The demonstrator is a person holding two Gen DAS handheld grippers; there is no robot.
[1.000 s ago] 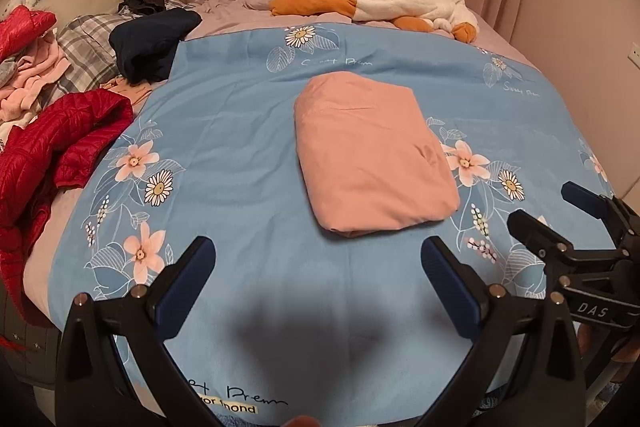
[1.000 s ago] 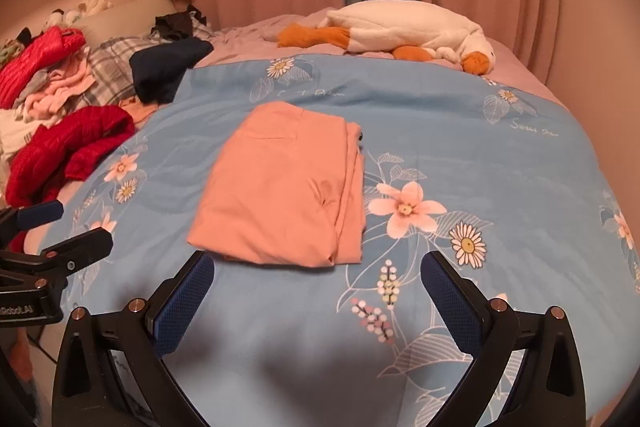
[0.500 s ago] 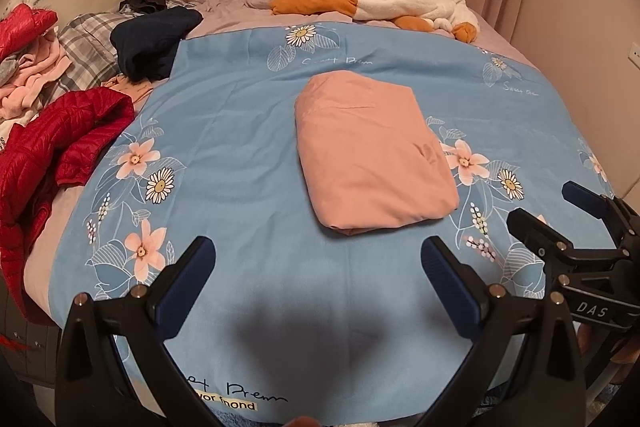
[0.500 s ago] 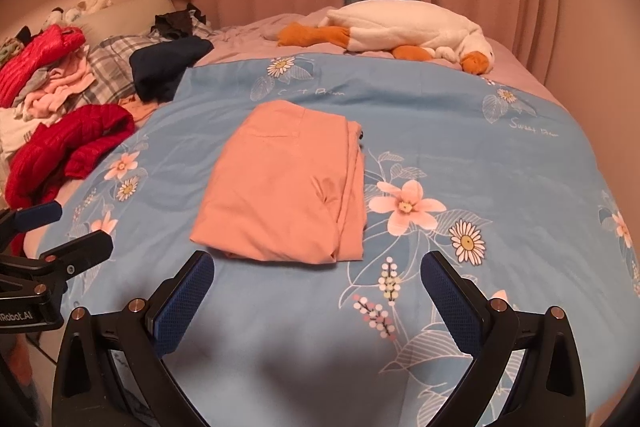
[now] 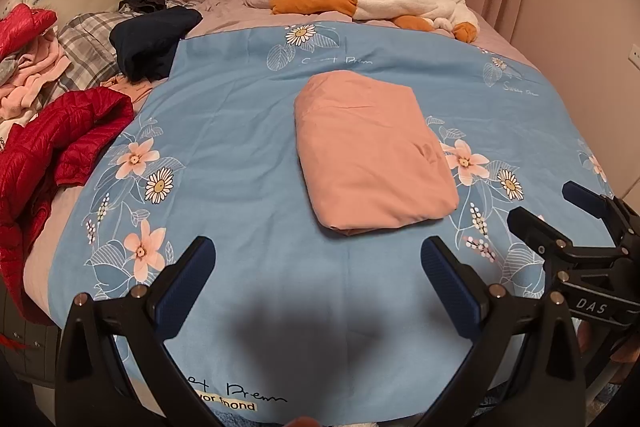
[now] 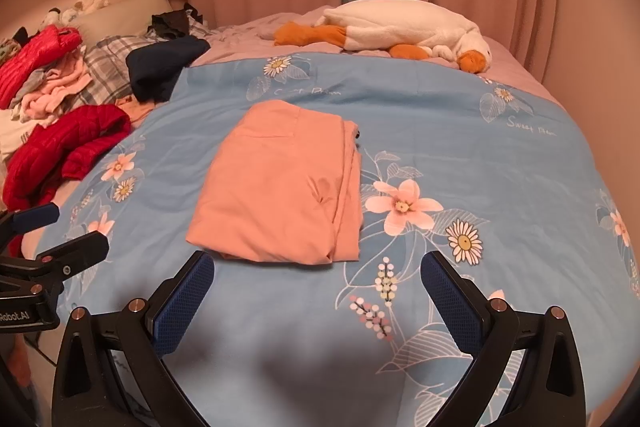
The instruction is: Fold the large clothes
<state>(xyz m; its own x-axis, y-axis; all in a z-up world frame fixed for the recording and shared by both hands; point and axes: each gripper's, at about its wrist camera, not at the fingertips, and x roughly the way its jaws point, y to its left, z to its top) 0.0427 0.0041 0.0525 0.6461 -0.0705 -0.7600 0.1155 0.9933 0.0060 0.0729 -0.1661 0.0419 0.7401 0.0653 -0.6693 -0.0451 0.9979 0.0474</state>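
On the blue floral sheet (image 5: 248, 115) lies the folded pink garment (image 5: 372, 155); left gripper (image 5: 318, 267) and right gripper (image 6: 316, 279) hover near it, jaws apart, empty.

garment (image 5: 372, 155): salmon-pink | bedspread (image 5: 240, 131): blue, floral | jacket (image 5: 60, 143): red

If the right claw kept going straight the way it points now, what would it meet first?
Probably the near edge of the folded pink garment, which lies just ahead of the open right claw on the blue bedspread. Depth is uncertain.
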